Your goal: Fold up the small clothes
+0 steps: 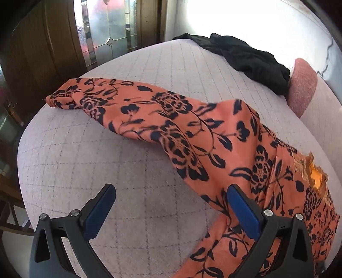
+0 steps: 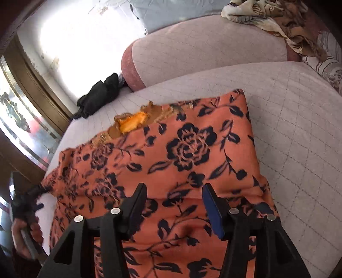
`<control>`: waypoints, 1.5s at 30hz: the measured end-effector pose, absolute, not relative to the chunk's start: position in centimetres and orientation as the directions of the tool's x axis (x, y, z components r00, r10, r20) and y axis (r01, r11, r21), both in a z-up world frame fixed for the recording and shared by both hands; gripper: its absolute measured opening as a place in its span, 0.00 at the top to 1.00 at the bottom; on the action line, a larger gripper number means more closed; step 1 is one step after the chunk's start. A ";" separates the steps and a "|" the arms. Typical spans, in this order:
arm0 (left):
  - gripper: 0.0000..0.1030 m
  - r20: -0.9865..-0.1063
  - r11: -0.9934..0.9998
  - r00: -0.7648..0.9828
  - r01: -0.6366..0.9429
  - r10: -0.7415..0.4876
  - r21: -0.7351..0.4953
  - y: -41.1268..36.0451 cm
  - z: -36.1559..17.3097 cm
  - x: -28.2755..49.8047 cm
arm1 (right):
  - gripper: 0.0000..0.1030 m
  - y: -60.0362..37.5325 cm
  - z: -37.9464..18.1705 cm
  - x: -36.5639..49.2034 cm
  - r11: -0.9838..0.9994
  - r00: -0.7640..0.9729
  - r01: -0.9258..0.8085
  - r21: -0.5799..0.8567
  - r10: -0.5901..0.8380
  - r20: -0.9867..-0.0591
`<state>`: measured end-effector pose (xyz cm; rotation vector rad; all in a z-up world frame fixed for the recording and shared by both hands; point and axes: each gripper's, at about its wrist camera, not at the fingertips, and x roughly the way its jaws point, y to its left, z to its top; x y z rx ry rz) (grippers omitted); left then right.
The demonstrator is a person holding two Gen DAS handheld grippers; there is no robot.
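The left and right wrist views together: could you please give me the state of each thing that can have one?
orange floral garment: partly folded, one sleeve stretched out flat on the cushion
black garment: crumpled, unfolded, at the cushion's far edge
patterned cloth: bunched on the backrest
left gripper: open, holding nothing
right gripper: open above the orange garment

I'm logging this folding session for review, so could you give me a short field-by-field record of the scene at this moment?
surface: quilted grey cushion
garment in work: orange floral garment, one sleeve stretched out across the cushion
other clothes: black garment at the far edge; patterned cloth on the backrest
left gripper: open, one finger over the garment's edge, nothing gripped
right gripper: open, above the garment, nothing gripped
fold status: not finished
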<state>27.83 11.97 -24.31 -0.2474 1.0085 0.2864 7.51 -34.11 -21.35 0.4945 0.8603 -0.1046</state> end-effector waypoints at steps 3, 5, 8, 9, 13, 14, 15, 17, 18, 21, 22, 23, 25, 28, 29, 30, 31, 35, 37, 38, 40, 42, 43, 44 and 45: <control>0.00 -0.840 0.899 0.518 -0.427 0.160 -0.092 15.4 -23.7 28.2 | 0.44 -34.1 -23.9 6.7 0.893 0.652 0.257 0.368 0.121 -0.749; 0.00 -0.834 0.875 0.522 -0.472 0.178 -0.109 18.3 -23.5 28.9 | 0.43 -33.7 -23.7 6.8 0.906 0.650 0.251 0.341 0.104 -0.753; 0.00 -0.846 0.822 0.509 -0.544 0.160 -0.172 23.4 -24.0 29.8 | 0.31 -32.9 -23.6 7.1 0.926 0.643 0.214 0.310 0.105 -0.759; 0.00 -0.848 0.799 0.511 -0.565 0.141 -0.207 25.1 -24.3 30.2 | 0.31 -32.7 -23.6 7.2 0.934 0.639 0.211 0.289 0.092 -0.763; 0.00 -0.850 0.694 0.525 -0.597 -0.042 -0.403 31.2 -26.1 32.7 | 0.31 -32.0 -23.5 7.7 0.947 0.627 0.202 0.248 0.069 -0.776; 0.00 -0.843 0.675 0.534 -0.599 -0.064 -0.431 32.3 -26.3 33.2 | 0.31 -32.0 -23.5 7.8 0.947 0.625 0.205 0.248 0.068 -0.778; 0.04 -0.833 0.662 0.550 -0.603 -0.060 -0.445 33.1 -26.1 33.6 | 0.31 -32.0 -23.5 7.9 0.945 0.625 0.208 0.253 0.070 -0.778; 0.30 -0.817 0.640 0.572 -0.600 -0.074 -0.479 34.5 -26.1 34.7 | 0.31 -32.0 -23.4 8.3 0.940 0.627 0.210 0.270 0.082 -0.774; 0.44 -0.823 0.629 0.561 -0.608 -0.091 -0.484 35.1 -26.4 35.3 | 0.31 -32.0 -23.4 8.4 0.936 0.629 0.212 0.280 0.089 -0.772; 0.87 -0.836 0.622 0.546 -0.633 -0.065 -0.462 36.1 -26.8 36.2 | 0.31 -32.5 -23.4 8.6 0.924 0.634 0.219 0.312 0.109 -0.766; 0.88 -0.835 0.627 0.545 -0.625 -0.075 -0.464 36.1 -26.8 36.3 | 0.31 -32.6 -23.3 8.6 0.920 0.635 0.221 0.323 0.115 -0.764; 0.89 -0.834 0.638 0.548 -0.619 -0.067 -0.458 35.9 -26.3 36.4 | 0.31 -32.7 -23.3 8.6 0.917 0.637 0.223 0.332 0.121 -0.762; 0.90 -0.814 0.707 0.578 -0.556 -0.049 -0.437 34.6 -24.2 36.6 | 0.32 -33.1 -23.1 8.5 0.907 0.641 0.228 0.353 0.132 -0.756; 0.91 -0.772 0.815 0.633 -0.414 -0.063 -0.406 30.7 -19.6 36.3 | 0.33 -33.8 -22.7 8.5 0.882 0.662 0.240 0.406 0.157 -0.733; 0.91 -0.756 0.839 0.649 -0.361 -0.088 -0.407 29.0 -18.0 36.1 | 0.33 -34.0 -22.5 8.4 0.874 0.674 0.245 0.419 0.157 -0.722; 0.91 -0.741 0.864 0.662 -0.304 -0.110 -0.400 26.9 -16.3 35.8 | 0.33 -34.3 -22.2 8.3 0.867 0.687 0.250 0.431 0.155 -0.710; 0.91 -0.729 0.890 0.672 -0.247 -0.129 -0.384 24.5 -14.7 35.5 | 0.33 -34.6 -21.9 8.2 0.860 0.699 0.255 0.441 0.151 -0.699; 0.91 -0.696 0.944 0.679 -0.009 -0.236 -0.329 13.4 -9.6 33.9 | 0.33 -36.0 -20.8 7.4 0.820 0.742 0.279 0.500 0.147 -0.654; 0.91 -0.691 0.947 0.660 0.105 -0.295 -0.304 7.5 -8.1 32.7 | 0.33 -37.0 -20.3 6.9 0.793 0.764 0.292 0.534 0.142 -0.629; 0.91 -0.693 0.943 0.645 0.155 -0.323 -0.295 4.7 -7.7 32.1 | 0.33 -37.5 -20.0 6.7 0.782 0.776 0.301 0.545 0.131 -0.617; 0.91 -0.705 0.929 0.604 0.238 -0.371 -0.285 -0.8 -7.1 31.1 | 0.33 -38.8 -19.3 6.0 0.757 0.801 0.318 0.570 0.107 -0.589; 0.90 -0.715 0.903 0.556 0.319 -0.425 -0.289 -6.1 -7.3 29.9 | 0.33 -40.3 -19.0 5.4 0.713 0.822 0.334 0.616 0.099 -0.560; 0.89 -0.722 0.888 0.529 0.360 -0.446 -0.285 -8.6 -7.6 29.0 | 0.33 -41.1 -19.0 5.1 0.688 0.831 0.338 0.643 0.102 -0.546; 0.84 -0.732 0.870 0.496 0.406 -0.466 -0.279 -10.8 -8.0 28.1 | 0.33 -41.6 -19.0 4.8 0.668 0.836 0.344 0.659 0.101 -0.539; 0.73 -0.745 0.849 0.458 0.454 -0.484 -0.272 -12.7 -8.3 27.3 | 0.33 -42.1 -19.0 4.6 0.655 0.839 0.353 0.668 0.095 -0.536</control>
